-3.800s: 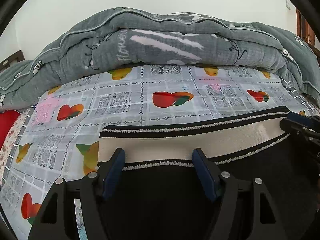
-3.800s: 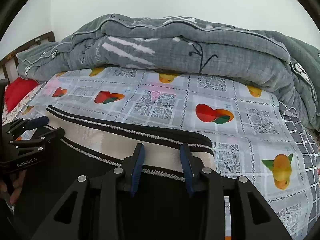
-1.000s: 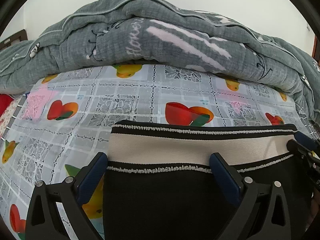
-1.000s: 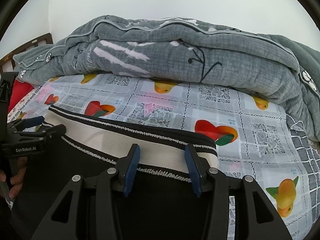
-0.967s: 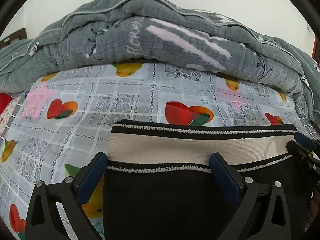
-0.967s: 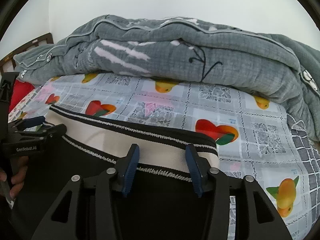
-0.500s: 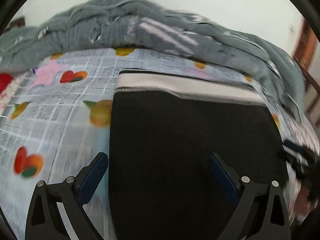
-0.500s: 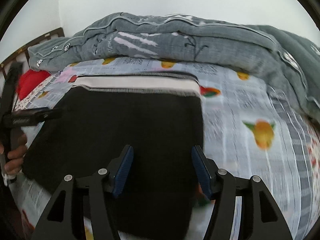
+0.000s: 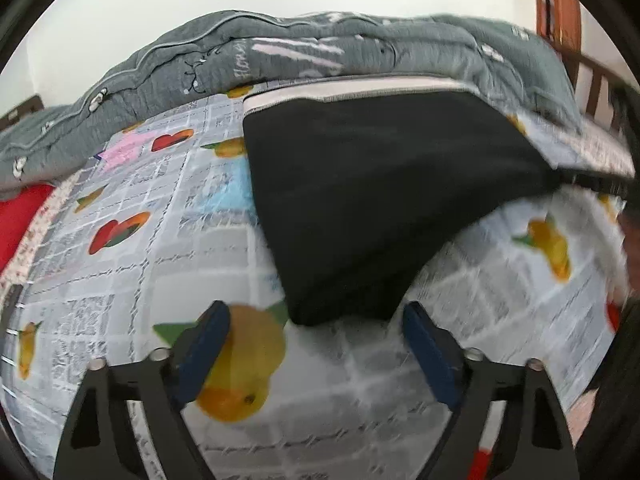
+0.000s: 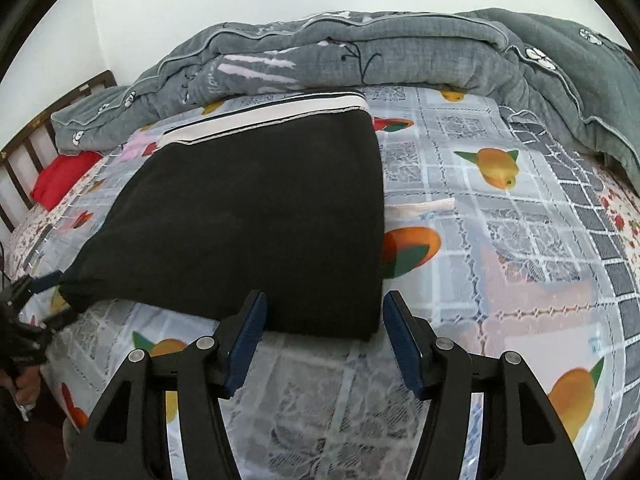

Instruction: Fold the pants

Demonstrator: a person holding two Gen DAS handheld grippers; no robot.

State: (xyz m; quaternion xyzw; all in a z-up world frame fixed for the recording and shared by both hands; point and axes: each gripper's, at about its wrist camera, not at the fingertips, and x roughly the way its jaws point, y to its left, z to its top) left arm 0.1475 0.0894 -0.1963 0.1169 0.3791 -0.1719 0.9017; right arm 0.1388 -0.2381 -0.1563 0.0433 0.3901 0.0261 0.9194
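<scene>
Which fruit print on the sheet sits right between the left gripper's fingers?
The big yellow-orange pear-like fruit with green leaves, beside the left finger. The red-and-orange prints lie farther up the sheet.

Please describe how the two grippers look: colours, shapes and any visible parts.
Both the left gripper and the right gripper have black angular frames with triangular cut-outs and round silver bolts. Each carries two flat dark blue fingers. No cables or sleeves are visible, and no readable marking.
</scene>
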